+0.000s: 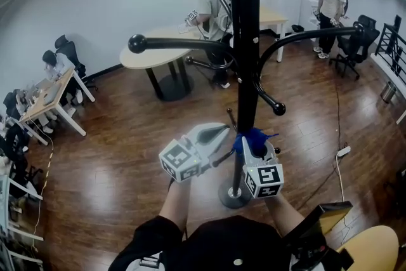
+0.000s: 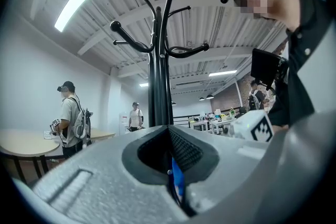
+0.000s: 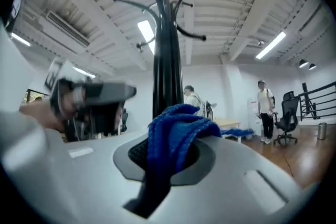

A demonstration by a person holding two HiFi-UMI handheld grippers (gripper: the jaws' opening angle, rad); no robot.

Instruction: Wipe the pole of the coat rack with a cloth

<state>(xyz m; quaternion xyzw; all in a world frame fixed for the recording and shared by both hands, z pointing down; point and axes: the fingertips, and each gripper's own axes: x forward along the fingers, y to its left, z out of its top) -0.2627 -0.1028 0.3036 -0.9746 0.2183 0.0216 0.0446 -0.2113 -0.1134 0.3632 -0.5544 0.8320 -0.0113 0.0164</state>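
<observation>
Wiping step, with the cloth at the pole. Right gripper [image 1: 257,150] has its jaws closed on a bunched blue cloth [image 3: 176,136]. The cloth bulges out ahead of the jaw tips and lies against the black pole [image 1: 246,73] directly in front of them.

Left gripper [image 1: 223,131] stands just to the left of the right one, its tips aimed at the same stretch of pole. Its jaws are drawn together, and its own view shows a thin strip of blue pinched in the seam, most likely an edge of the cloth.

From the head view the cloth appears wrapped part-way round the pole, low down. The round base [image 1: 233,195] lies below both grippers and the hooks [image 1: 184,44] are well above them.

Judgement: the cloth is placed and a stroke is in hand, with most of the pole above the grippers seemingly yet to be covered. The next move calls for both grippers to travel together along the pole with the cloth taut against it. They must pass the lower hooks without snagging, and the stand may rock if pushed sideways.
</observation>
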